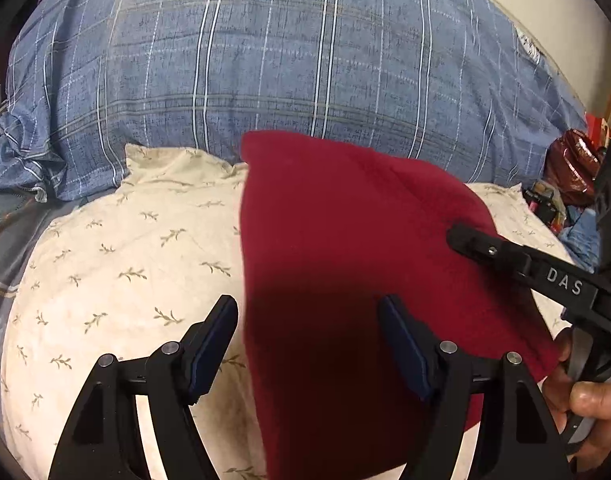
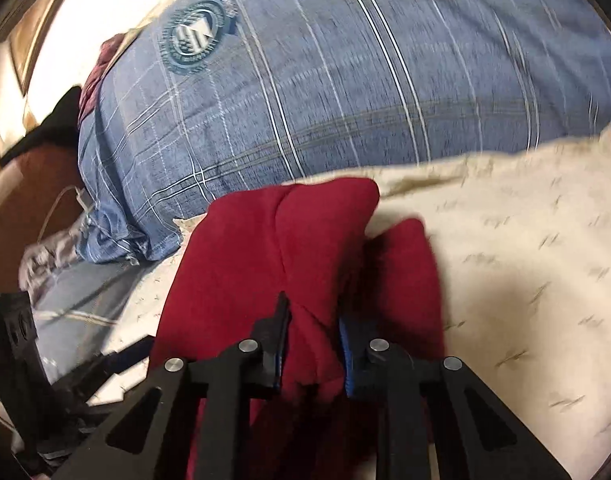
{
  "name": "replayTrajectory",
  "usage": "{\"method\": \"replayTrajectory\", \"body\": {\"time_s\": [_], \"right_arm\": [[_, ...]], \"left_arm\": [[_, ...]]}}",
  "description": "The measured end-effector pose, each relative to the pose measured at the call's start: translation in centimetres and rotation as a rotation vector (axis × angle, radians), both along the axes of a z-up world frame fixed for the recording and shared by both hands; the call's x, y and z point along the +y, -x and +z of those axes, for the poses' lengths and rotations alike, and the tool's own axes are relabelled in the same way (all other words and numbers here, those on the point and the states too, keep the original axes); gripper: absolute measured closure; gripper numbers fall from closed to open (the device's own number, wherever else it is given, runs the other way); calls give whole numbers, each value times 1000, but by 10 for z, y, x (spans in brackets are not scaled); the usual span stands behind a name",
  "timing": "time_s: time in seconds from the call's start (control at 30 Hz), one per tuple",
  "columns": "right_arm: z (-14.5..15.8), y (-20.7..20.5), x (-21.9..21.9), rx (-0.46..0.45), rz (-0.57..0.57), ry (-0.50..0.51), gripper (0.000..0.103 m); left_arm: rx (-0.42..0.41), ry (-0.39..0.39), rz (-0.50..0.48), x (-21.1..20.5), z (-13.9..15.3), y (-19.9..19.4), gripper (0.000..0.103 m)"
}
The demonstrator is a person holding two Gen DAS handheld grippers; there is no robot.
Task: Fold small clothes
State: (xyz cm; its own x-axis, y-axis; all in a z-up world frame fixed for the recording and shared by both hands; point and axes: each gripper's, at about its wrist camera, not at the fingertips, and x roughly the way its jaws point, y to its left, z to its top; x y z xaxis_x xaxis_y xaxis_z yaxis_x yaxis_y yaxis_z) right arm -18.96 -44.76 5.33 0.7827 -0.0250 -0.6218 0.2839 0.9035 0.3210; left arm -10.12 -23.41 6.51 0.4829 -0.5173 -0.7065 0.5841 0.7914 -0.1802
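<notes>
A dark red garment (image 1: 345, 240) lies on a cream leaf-print pillow (image 1: 125, 280). My left gripper (image 1: 309, 312) is open, its jaws wide apart over the garment's near left edge, holding nothing. My right gripper (image 2: 311, 320) is shut on a bunched fold of the red garment (image 2: 265, 248) and lifts it off the pillow (image 2: 525, 260). In the left wrist view the right gripper's fingers (image 1: 473, 242) come in from the right and rest on the garment's right side, with the person's hand (image 1: 589, 400) behind them.
A blue plaid duvet (image 1: 285, 68) with a round emblem fills the background behind the pillow. Cluttered items, among them a shiny dark red bag (image 1: 573, 164), sit at the right. A white charger cable (image 2: 65, 200) lies at the left beside the bed.
</notes>
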Motion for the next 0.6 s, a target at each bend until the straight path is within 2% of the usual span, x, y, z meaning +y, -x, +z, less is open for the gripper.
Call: {"method": "replayTrajectory", "body": {"time_s": [0.1,0.2,0.3,0.33,0.37,0.47,0.6], "right_arm": [[-1,3,-8,33,-37,46,84],[-20,-1,-24,67,-47,-56,83],[-15,6,-31,30,-64,-102,59],[-12,8,-34,21,-77,-97,40],[-7,11,-38,2,-105,-80,26],[-10,14,-47,-32,-115,-93,23],[-41,-7,-54,56,-43,-215,22]], "left_arm": [[-8,17,9,6,4,-1,30],[37,34,20,9,-3,-7,29],[75,56,25,10,-8,-14,29],[78,59,23,10,-9,-16,28],[84,64,19,9,-10,-18,28],[131,93,4,9,-16,-25,23],[202,130,0,9,-29,-40,15]]}}
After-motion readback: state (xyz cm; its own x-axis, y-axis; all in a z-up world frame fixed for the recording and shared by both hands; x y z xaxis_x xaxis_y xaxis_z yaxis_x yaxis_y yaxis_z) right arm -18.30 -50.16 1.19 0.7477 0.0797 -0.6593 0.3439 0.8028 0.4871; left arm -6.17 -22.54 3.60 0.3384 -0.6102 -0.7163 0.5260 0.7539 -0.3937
